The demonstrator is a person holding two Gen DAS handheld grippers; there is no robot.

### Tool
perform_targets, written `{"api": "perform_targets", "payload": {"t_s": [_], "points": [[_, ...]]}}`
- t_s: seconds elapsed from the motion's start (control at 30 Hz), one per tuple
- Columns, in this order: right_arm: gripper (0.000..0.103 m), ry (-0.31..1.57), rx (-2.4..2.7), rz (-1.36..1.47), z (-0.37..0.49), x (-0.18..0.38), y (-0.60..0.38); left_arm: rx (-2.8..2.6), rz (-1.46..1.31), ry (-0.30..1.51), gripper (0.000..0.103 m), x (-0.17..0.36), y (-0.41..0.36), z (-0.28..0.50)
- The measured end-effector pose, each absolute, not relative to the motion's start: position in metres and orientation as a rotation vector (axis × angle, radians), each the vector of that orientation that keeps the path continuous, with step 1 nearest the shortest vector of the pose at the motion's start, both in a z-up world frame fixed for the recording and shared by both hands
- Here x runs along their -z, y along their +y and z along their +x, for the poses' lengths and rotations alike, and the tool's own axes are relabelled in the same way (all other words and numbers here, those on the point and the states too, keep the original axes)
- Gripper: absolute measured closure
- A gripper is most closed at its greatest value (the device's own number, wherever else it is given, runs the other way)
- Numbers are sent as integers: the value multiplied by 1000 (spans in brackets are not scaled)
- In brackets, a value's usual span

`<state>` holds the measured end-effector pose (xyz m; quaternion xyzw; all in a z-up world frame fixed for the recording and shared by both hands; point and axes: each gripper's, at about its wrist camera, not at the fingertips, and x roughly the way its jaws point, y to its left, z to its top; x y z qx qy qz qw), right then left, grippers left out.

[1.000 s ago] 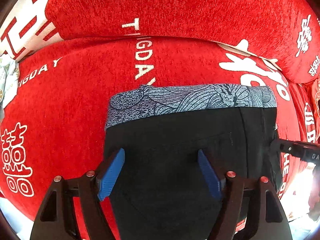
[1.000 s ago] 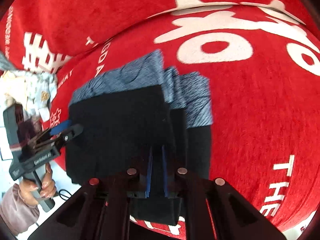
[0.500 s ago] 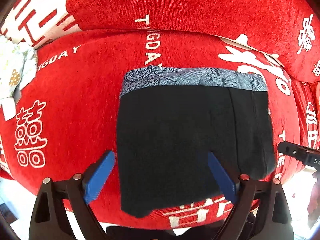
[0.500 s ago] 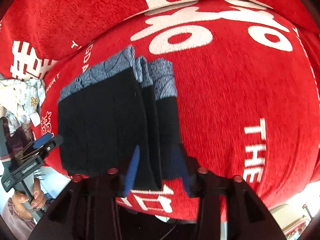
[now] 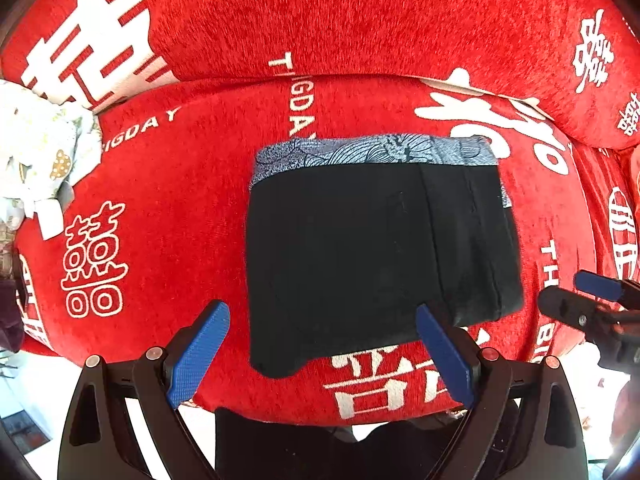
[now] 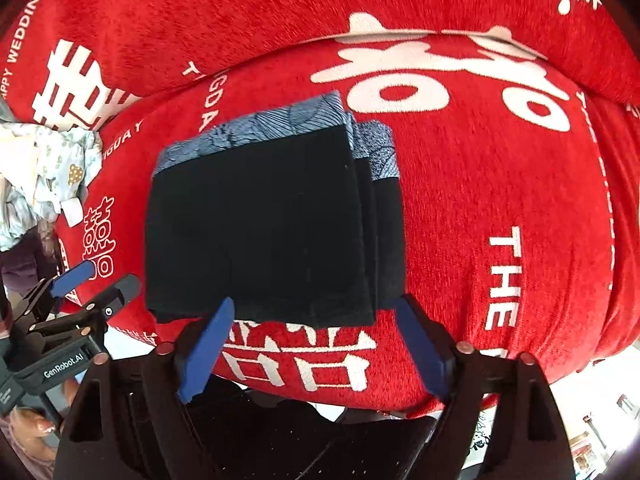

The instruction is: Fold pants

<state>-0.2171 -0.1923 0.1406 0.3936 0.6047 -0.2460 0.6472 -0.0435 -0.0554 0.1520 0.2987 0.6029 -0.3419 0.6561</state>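
Black pants [image 5: 360, 256] with a grey-blue patterned waistband [image 5: 372, 152] lie folded into a compact rectangle on the seat of a red plush sofa cover [image 5: 168, 200] printed with white characters, the layered edges stepped along the right side. Both grippers are clear of the fabric. On the left gripper [image 5: 322, 344] the blue-padded fingers [image 5: 198, 354] are spread wide, holding nothing, just short of the pants' near edge. The right gripper [image 6: 314, 344] likewise has its fingers [image 6: 204, 354] spread wide and empty. A crumpled pale printed cloth [image 5: 36, 148] sits at the sofa's left end.
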Motion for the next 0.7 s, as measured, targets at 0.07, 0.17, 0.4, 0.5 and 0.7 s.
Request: {"api": "perform_targets", "payload": {"t_s": [0.07, 0.17, 0.4, 0.5, 0.7], "points": [[0, 1374, 569, 871, -214, -148, -188, 773, 684, 1353, 8, -160, -55, -45], [0, 1376, 585, 827, -212, -162, -182, 771, 691, 1347, 8, -169, -54, -45], [0, 1401, 618, 817, -213, -179, -174, 765, 686, 1356, 8, -184, -48, -45], [0, 1423, 647, 806, -212, -184, -171, 769, 690, 1367, 8, -188, -47, -46], [0, 1406, 666, 806, -207, -196, -170, 762, 698, 1369, 8, -196, -44, -45]]}}
